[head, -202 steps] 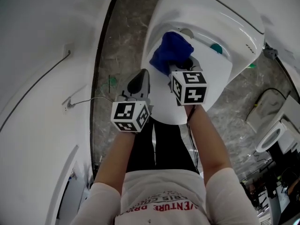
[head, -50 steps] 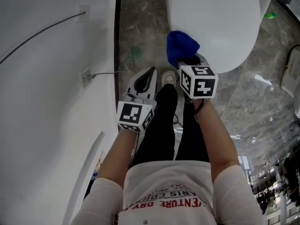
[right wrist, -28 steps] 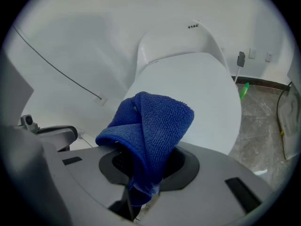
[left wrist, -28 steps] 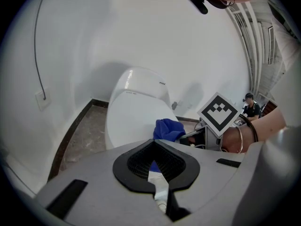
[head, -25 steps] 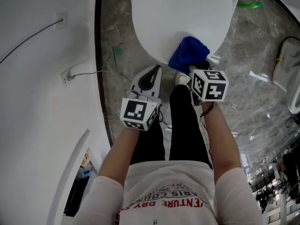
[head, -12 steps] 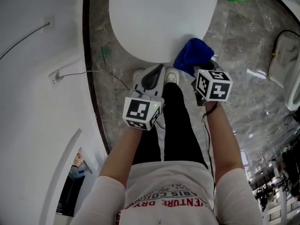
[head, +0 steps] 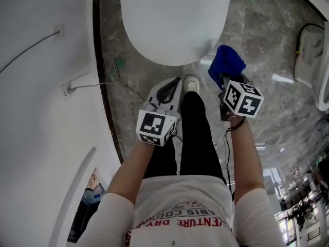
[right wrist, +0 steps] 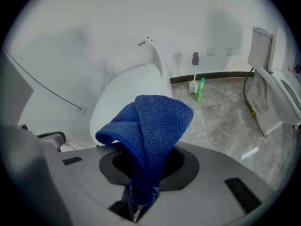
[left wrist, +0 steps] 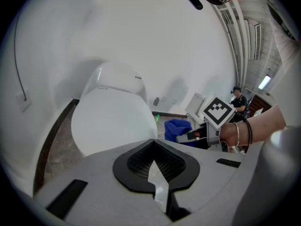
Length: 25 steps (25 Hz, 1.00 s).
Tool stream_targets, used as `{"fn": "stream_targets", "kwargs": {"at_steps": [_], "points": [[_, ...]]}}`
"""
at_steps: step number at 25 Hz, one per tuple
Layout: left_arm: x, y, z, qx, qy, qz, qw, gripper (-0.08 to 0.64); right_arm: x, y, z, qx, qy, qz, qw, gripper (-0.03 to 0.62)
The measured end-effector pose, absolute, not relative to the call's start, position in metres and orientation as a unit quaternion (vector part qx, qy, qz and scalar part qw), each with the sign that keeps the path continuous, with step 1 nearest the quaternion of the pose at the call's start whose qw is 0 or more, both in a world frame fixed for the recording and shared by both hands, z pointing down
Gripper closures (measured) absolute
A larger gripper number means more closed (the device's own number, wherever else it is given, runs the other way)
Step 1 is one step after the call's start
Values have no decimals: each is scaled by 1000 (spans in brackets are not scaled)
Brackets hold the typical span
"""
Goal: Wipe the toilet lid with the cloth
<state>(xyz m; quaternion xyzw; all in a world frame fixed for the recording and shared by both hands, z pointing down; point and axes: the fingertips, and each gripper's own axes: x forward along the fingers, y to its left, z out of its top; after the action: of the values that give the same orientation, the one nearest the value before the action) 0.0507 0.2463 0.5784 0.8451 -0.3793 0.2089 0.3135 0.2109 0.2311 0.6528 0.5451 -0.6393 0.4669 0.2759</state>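
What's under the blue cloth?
Only grey floor. The cloth hangs beside the lid, pinched in the right tongs. The cloth covers their tips.

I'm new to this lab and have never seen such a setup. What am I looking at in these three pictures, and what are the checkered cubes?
There is no robot here. A person holds a hand tool with a two-fingered claw in each hand. The patterned cube on each is part of the tool. The head view comes from a camera on the person's head, looking steeply down at their arms, their legs and the floor. The other two views come from cameras that ride on the tools, each looking along its own claw. The right claw is shut on a folded blue cloth, which it holds over the floor beside the front of the closed white toilet lid, not on it. The left claw is shut and empty. A green bottle stands on the floor farther back.
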Motion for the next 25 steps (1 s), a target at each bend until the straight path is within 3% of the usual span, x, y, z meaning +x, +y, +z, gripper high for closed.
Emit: {"fn": "stream_targets", "kwargs": {"at_steps": [7, 25], "points": [[-6, 223, 484, 857, -393, 197, 270, 554, 159, 228, 554, 568, -666, 413, 252, 505], [-99, 179, 157, 888, -436, 69, 132, 554, 94, 212, 192, 665, -709, 182, 150, 505]]}}
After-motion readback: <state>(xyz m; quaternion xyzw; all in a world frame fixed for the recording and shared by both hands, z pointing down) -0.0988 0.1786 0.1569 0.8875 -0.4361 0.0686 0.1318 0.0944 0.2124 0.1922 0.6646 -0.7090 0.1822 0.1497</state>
